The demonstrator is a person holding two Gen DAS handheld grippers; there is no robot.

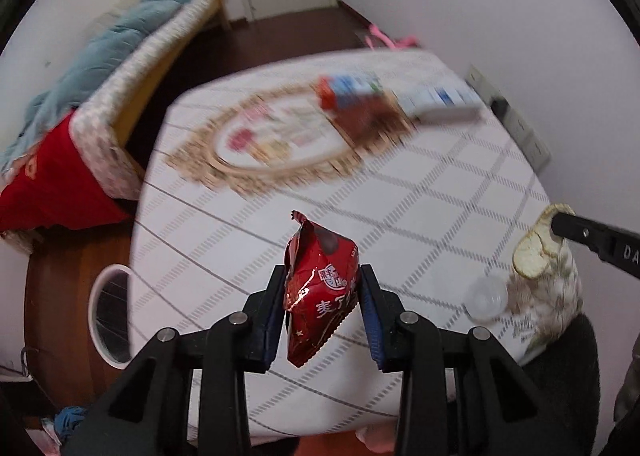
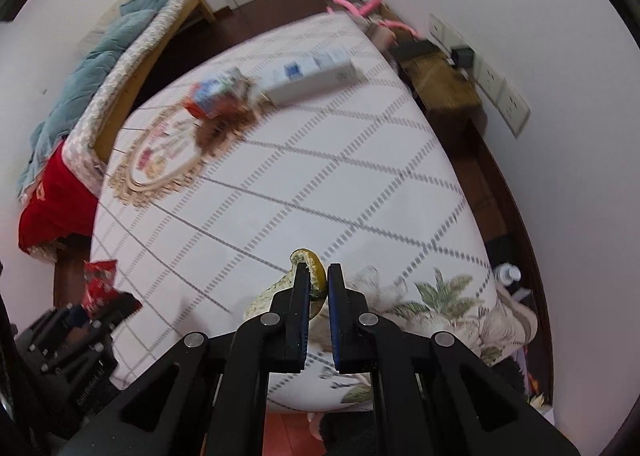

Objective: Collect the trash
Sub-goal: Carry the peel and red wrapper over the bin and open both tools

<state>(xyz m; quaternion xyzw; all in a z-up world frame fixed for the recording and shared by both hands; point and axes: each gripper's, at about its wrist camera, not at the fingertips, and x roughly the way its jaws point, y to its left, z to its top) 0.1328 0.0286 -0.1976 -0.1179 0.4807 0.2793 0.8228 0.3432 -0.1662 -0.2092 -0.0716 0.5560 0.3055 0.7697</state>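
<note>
both grippers holding trash above the counter

the red snack wrapper (image 1: 320, 288) sits pinched between the fingers (image 1: 370, 312) of the left gripper (image 1: 322, 312), crumpled, its torn top pointing up, held over the near left part of the counter (image 1: 420, 195). in the right wrist view the same wrapper (image 2: 98, 286) shows at the left edge, beside the left gripper (image 2: 86, 320).

the fruit peel (image 2: 310, 276) (pale inside, yellow-green outside) is clamped between the nearly closed fingers (image 2: 300, 308) of the right gripper (image 2: 319, 296), above the near edge of the counter (image 2: 320, 175). from the left wrist view the peel (image 1: 536, 252) hangs at the near right, with the right gripper (image 1: 560, 223) reaching in from the right edge.

just left of the peel, a small clear plastic cup (image 1: 486, 298) rests on the checked tablecloth. far across the counter, blurred, lie a colourful carton (image 1: 352, 91) and a white-and-blue box (image 1: 440, 103), near an oval floral mat (image 1: 276, 135).

on the floor to the near left stands a white bin (image 1: 110, 316), open. a bed (image 1: 132, 67) with a blue blanket lies further left.
</note>
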